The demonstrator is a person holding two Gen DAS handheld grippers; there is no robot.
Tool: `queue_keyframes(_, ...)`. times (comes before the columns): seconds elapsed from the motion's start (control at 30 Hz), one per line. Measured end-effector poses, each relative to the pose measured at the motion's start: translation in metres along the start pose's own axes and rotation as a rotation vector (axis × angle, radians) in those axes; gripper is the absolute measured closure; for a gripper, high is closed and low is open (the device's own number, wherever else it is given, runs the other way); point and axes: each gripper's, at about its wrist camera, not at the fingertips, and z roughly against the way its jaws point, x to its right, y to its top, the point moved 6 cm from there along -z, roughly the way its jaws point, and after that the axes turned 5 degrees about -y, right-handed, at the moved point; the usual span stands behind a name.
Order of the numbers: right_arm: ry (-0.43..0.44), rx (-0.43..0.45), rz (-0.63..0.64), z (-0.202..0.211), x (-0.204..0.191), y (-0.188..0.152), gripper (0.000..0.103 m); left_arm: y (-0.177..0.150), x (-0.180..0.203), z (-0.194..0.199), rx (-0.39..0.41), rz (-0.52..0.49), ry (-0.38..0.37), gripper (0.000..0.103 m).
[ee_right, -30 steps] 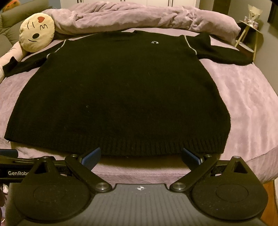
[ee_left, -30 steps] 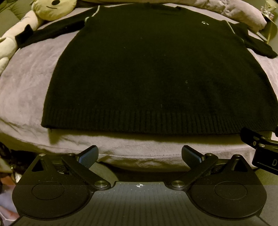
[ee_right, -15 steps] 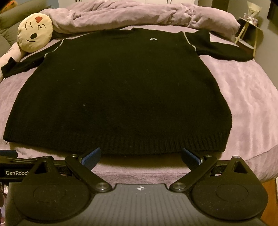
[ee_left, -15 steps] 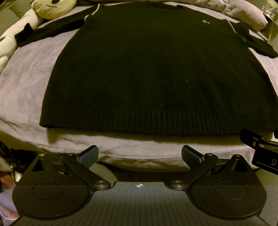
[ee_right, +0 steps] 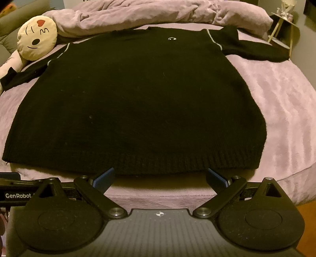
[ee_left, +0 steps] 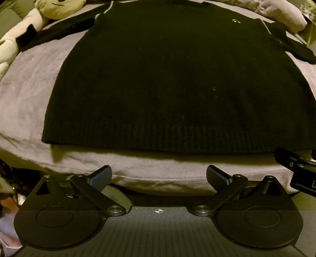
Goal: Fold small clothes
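Both grippers, left [ee_left: 159, 176] and right [ee_right: 160, 178], hover with jaws wide and empty just short of the hem [ee_right: 138, 160]. The sweater [ee_right: 138, 94] lies flat on the bed [ee_right: 286, 110]. Pinch both hem corners evenly, lifting both layers together toward the collar [ee_right: 150, 29].

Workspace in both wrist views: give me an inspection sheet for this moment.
Surface: bed, lilac cover.
Job's things: black sweater flat, unfolded, sleeves spread, hem at near edge.
Clutter: emoji plush by one sleeve; rumpled duvet beyond collar.
Grippers: left hand-held gripper open, short of the hem; right hand-held gripper open, empty, at the hem.
Cables: nothing seen.
Surroundings: small side table beside the bed.
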Motion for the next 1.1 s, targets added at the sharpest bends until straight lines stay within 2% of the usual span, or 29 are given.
queue_keyframes(0.13,0.044,0.000,-0.021,-0.006,0.006,0.000,0.004,0.002,0.001,-0.002,-0.003,0.001,0.003,0.000)
queue_keyframes(0.5,0.080,-0.008,-0.114,-0.030,0.043,0.015,0.004,0.018,0.016,-0.013,-0.024,-0.009,0.006,0.000)
queue_keyframes(0.63,0.109,0.071,-0.142,-0.035,0.059,0.031,0.004,0.038,0.015,-0.011,0.013,0.030,-0.003,0.000)
queue_keyframes(0.73,0.072,0.189,-0.120,-0.041,0.071,0.046,0.004,0.061,0.015,-0.014,0.049,0.052,0.006,0.000)
queue_keyframes(0.87,0.031,0.275,-0.068,-0.061,0.085,0.057,0.004,0.099,0.022,-0.027,0.084,0.047,0.046,0.000)
queue_keyframes(0.9,0.032,0.259,-0.064,-0.069,0.089,0.057,0.004,0.105,0.022,-0.031,0.094,0.044,0.051,0.000)
queue_keyframes(0.97,0.079,0.140,-0.086,-0.090,0.098,0.052,0.004,0.126,0.033,-0.041,0.107,0.033,0.062,0.000)
queue_keyframes(1.03,0.124,0.138,-0.069,-0.094,0.103,0.049,0.004,0.144,0.042,-0.052,0.121,0.026,0.071,0.000)
queue_keyframes(1.1,0.147,0.108,0.005,-0.094,0.103,0.050,0.004,0.159,0.050,-0.064,0.127,0.022,0.069,0.000)
